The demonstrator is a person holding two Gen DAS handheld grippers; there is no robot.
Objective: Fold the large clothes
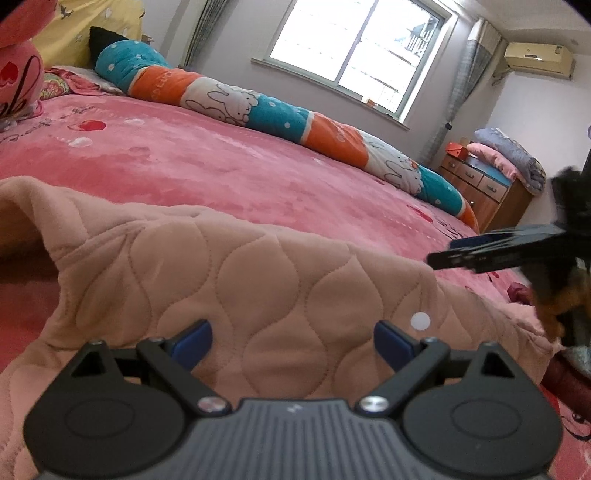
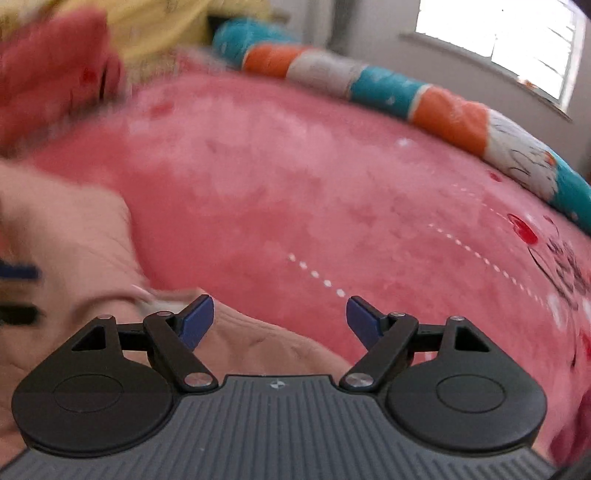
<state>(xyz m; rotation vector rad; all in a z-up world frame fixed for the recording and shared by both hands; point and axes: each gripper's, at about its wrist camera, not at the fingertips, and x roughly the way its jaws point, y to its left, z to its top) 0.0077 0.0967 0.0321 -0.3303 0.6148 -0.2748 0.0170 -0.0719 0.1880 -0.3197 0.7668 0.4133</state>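
- Room: a bedroom with a bright window [image 1: 360, 55] in the far wall, an air conditioner [image 1: 539, 59] mounted high near the corner, and a wooden dresser [image 1: 484, 192] carrying folded bedding.
- Surface: a bed covered by a pink fleece blanket [image 1: 207, 162] printed with red hearts and a dotted white line.
- Far edge of the bed: a long rolled quilt [image 1: 258, 107] in teal, orange and white bands with rabbit drawings.
- Head end: a pink plush toy [image 1: 16, 74] and a yellow pillow [image 1: 92, 26].
- Task item: a peach quilted garment [image 1: 236, 280] lies on the near part of the bed, its top edge raised in a fold and one loose end drooping at the left.
- Left tongs [image 1: 291, 341]: jaws spread wide, blue pads [image 1: 194, 341] just above the quilted fabric, nothing clamped.
- Right tongs [image 2: 280, 321]: jaws spread wide, empty; the garment's edge lies below and to the left of them, with the pink blanket ahead. The right wrist view is motion-blurred.
- In the left wrist view, the right tongs' black fingers [image 1: 495, 251] reach in from the right, above the garment's right end.
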